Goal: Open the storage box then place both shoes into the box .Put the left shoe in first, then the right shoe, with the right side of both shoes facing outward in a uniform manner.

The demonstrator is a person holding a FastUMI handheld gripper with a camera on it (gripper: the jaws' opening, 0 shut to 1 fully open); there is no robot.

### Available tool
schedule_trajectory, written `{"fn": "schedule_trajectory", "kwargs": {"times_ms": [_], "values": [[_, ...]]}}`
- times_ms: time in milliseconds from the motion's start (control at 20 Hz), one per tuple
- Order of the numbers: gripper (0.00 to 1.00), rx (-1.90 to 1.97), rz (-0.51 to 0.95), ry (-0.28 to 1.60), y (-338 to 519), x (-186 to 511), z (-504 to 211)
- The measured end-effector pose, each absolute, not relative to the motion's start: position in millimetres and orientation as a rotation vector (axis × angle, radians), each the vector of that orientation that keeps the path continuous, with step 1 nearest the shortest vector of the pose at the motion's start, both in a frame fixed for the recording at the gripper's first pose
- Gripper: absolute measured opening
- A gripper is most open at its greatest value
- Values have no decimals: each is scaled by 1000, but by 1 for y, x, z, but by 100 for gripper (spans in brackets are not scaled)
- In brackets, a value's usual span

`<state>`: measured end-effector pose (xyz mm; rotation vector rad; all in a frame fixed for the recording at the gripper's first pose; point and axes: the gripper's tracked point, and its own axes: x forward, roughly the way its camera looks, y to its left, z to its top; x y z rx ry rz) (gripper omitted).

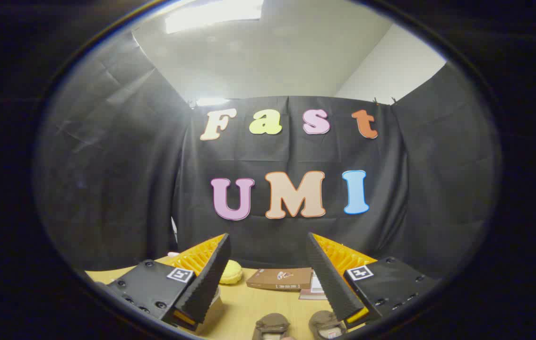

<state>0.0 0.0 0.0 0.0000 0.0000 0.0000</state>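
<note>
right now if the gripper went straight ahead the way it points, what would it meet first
Probably the booth's black cloth wall. The gripper, jaws open and empty, aims level above the table, so it would likely pass over the two brown shoes and the brown box. Depth is hard to judge.

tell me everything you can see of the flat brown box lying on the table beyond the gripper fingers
The flat brown box looks like cardboard, low and rectangular, with a small printed picture on its top and a pale strip of marks along its near side. It lies closed and level on the light wooden table, beyond the open gripper, framed in the gap between its fingers. A yellow rounded object sits just beside one end; some paper lies at the other. Nothing grips it.
</note>
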Motion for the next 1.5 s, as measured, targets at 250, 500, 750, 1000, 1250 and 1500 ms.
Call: {"fn": "schedule_trajectory", "kwargs": {"times_ms": [250,500,750,1000,1250,1500], "values": [[100,-19,-1,10,3,-3,-6],[100,-41,2,13,-1,-5,-5],[100,-55,9,14,-6,-5,-3],[100,-53,15,20,-10,-3,-5],[100,-6,52,51,-1,-2,-16],[100,118,108,146,19,1,-52]]}}
